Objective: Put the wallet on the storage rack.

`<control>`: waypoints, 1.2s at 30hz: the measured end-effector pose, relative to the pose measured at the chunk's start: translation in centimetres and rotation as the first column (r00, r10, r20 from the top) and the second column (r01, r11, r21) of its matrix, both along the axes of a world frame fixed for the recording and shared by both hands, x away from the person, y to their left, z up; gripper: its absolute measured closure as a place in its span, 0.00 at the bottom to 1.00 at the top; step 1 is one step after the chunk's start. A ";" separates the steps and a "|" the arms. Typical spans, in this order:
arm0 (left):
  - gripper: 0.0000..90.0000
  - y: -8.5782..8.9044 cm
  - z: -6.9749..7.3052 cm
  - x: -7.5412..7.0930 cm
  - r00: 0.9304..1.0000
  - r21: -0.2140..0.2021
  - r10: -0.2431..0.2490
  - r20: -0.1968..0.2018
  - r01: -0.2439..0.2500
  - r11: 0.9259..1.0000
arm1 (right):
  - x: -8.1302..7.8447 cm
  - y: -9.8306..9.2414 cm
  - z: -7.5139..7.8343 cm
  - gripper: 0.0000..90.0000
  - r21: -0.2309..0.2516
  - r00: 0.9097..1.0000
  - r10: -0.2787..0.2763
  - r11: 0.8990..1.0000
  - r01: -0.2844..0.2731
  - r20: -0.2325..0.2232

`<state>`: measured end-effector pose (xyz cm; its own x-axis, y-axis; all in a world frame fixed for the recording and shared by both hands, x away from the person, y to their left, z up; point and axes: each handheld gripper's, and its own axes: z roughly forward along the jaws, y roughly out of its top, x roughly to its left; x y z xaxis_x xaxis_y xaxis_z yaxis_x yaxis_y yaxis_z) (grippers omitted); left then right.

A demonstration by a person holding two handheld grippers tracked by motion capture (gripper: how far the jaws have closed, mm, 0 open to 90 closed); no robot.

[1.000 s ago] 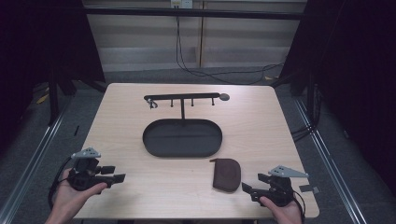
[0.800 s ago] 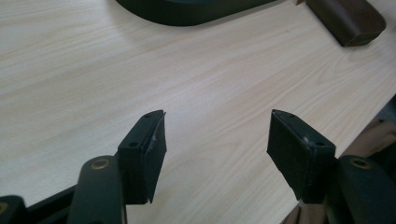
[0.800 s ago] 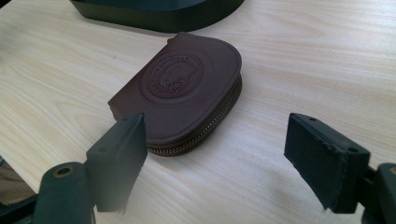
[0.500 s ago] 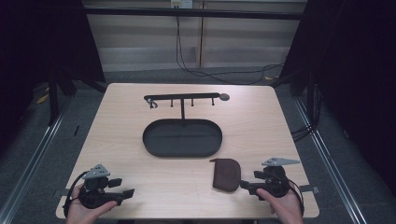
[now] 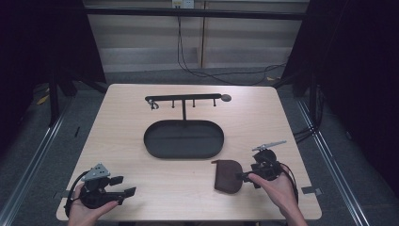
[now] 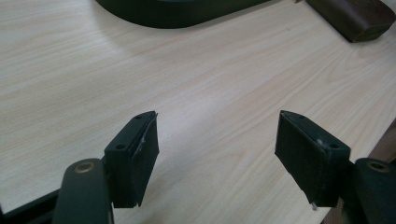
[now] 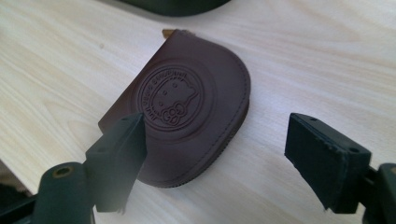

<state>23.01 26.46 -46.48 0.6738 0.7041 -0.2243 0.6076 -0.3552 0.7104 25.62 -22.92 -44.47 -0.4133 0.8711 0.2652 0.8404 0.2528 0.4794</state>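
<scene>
Jaws wide on right gripper (image 7: 219, 154), empty, straddling flat brown embossed leather pouch (image 7: 187, 105).
Risk: pads skid off its low rounded edge; left gripper (image 6: 217, 156) has just been opening, empty.

Left hand-held gripper (image 6: 217, 154) hovers over the pale wooden counter (image 6: 187, 79), jaws wide apart after just opening, nothing between them; dark tray (image 6: 177, 9) and brown pouch (image 6: 355, 18) beyond.

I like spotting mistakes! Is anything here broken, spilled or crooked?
Nothing stands out. The brown pouch lies flat and whole on the table, the black tray sits straight, and the hook rack stands upright behind it.
</scene>
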 end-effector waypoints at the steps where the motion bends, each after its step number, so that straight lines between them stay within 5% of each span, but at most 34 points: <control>1: 0.34 0.0 0.0 0.0 1.000 -0.001 -0.007 -0.005 0.007 1.000 | 0.3 0.3 0.1 0.22 -0.021 1.000 0.002 1.000 -0.003 -0.027; 5: 0.33 0.0 0.1 -0.1 1.000 -0.006 -0.009 -0.003 0.009 1.000 | 1.5 1.2 0.2 0.31 -0.090 0.994 0.018 0.996 -0.028 -0.109; 8: 0.33 0.2 0.1 -0.1 1.000 -0.009 -0.010 -0.004 0.010 1.000 | 2.5 1.4 0.0 0.31 -0.105 0.991 0.021 0.994 -0.035 -0.129; 16: 0.33 0.3 0.1 0.0 1.000 -0.012 0.000 -0.011 0.000 1.000 | 3.9 2.8 -0.3 0.23 -0.165 0.981 0.023 0.985 -0.056 -0.194; 31: 0.33 0.9 0.1 0.0 0.999 -0.017 0.027 -0.017 -0.028 0.999 | 5.7 4.3 -1.8 0.17 -0.173 0.960 0.032 0.981 -0.082 -0.277; 36: 0.33 0.7 0.2 -0.1 1.000 -0.021 0.020 -0.015 -0.021 1.000 | 5.8 4.3 -1.8 0.29 -0.140 0.951 0.044 0.986 -0.091 -0.306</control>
